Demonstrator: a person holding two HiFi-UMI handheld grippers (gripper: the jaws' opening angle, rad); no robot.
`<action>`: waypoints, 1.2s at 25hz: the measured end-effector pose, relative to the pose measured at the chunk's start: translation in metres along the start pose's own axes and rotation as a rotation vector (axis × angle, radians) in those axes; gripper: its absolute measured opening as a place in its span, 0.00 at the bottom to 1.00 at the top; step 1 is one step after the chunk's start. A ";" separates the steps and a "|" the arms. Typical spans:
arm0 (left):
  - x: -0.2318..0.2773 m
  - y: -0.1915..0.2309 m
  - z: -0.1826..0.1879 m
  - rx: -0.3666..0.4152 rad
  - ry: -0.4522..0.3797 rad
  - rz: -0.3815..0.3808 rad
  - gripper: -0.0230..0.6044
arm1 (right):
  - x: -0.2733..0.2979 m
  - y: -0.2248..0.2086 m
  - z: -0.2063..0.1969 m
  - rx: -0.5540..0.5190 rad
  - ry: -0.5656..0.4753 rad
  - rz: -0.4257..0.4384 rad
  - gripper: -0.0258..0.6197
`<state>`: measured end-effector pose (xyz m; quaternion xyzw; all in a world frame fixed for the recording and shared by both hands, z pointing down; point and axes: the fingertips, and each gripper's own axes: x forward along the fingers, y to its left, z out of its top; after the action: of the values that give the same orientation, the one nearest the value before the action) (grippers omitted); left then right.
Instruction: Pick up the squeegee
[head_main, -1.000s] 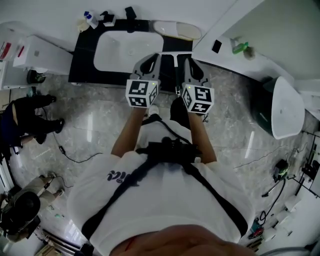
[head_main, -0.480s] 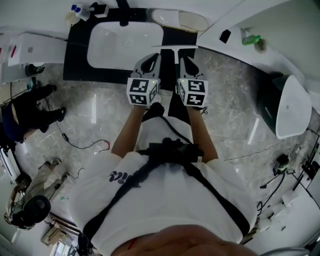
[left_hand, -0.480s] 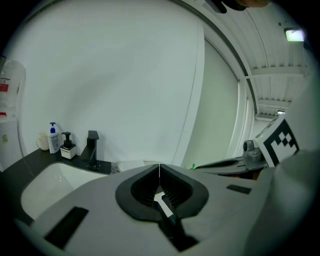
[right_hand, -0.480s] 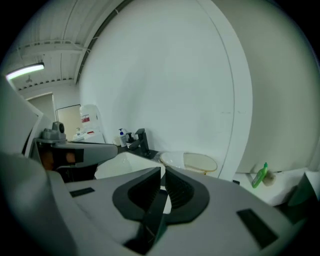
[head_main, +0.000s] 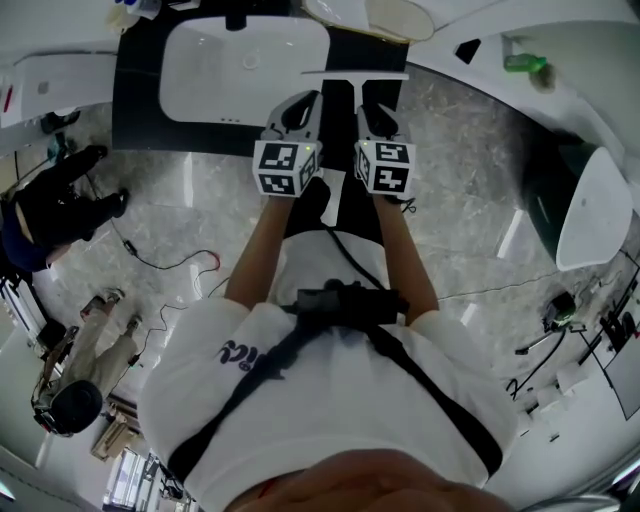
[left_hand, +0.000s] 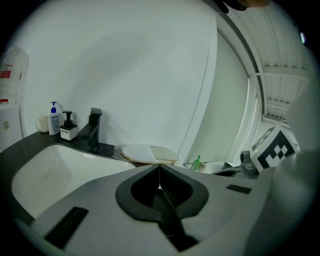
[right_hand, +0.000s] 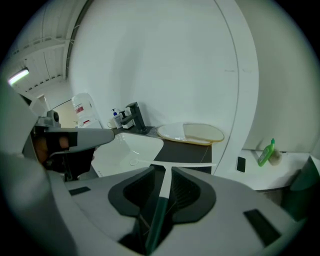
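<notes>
Right gripper (right_hand: 163, 170) jaws are being opened; the squeegee (right_hand: 163, 192) handle is seen between them, not gripped. Its blade is seen over the dark counter (head_main: 135, 110), just right of the sink (head_main: 245, 70), near the white wall edge. Left gripper (left_hand: 159, 169) jaws are pressed together, empty.

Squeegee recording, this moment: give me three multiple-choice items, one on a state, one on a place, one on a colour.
1. The left tool is: A shut, empty; B wide open; C half open.
2. The squeegee handle is: A between the left tool's jaws; B between the jaws of the right tool; C in neither tool.
3. The faucet is: A chrome; B gold; C black.
Key: A, its jaws meet on nothing; B, the handle lies between that tool's opening jaws; C, it shows black against the white wall.
</notes>
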<state>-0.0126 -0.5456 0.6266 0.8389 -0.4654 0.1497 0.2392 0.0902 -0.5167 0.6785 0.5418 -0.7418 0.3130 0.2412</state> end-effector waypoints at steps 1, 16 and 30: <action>0.004 0.002 -0.003 -0.005 0.005 0.003 0.06 | 0.006 -0.002 -0.004 0.003 0.015 0.000 0.17; 0.033 0.031 -0.041 -0.076 0.063 0.041 0.06 | 0.079 -0.012 -0.034 0.012 0.131 -0.031 0.27; 0.024 0.031 -0.037 -0.110 0.046 0.037 0.06 | 0.087 -0.014 -0.041 0.004 0.113 -0.143 0.20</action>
<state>-0.0276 -0.5562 0.6773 0.8122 -0.4827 0.1474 0.2926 0.0789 -0.5469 0.7700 0.5755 -0.6858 0.3263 0.3034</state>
